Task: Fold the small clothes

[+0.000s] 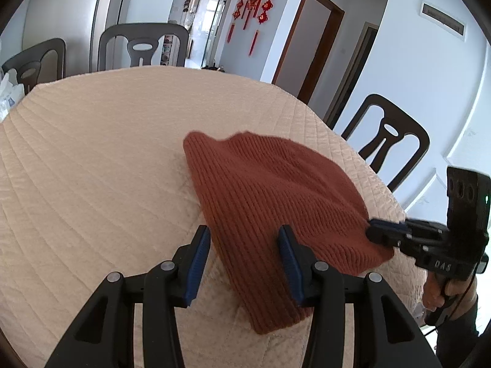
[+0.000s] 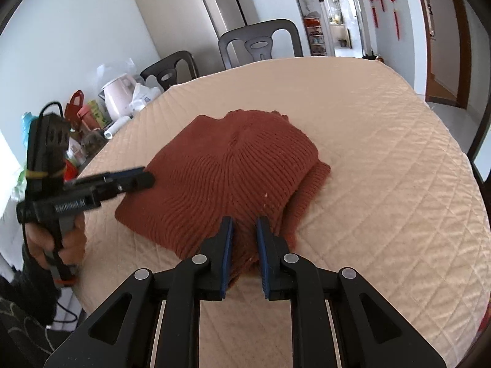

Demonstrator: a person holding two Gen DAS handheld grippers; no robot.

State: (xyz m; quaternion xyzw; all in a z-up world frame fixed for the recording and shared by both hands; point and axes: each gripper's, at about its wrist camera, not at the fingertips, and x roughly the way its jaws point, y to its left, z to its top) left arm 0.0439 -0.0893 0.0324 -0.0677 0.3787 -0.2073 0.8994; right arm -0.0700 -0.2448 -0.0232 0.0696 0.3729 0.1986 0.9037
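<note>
A quilted tabletop (image 1: 92, 153) carries the rust knitted hat (image 1: 270, 190) lying flat, ready for folding. The right gripper (image 2: 245, 239) has its jaws clamped on the near hem to lift it; the left gripper (image 1: 244, 257) straddles another edge, jaws open.

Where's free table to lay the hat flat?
Bare cloth stretches from the hat to the far chairs. Crowded: the near edge, with both tools at the hat, and clutter beside the table.
</note>
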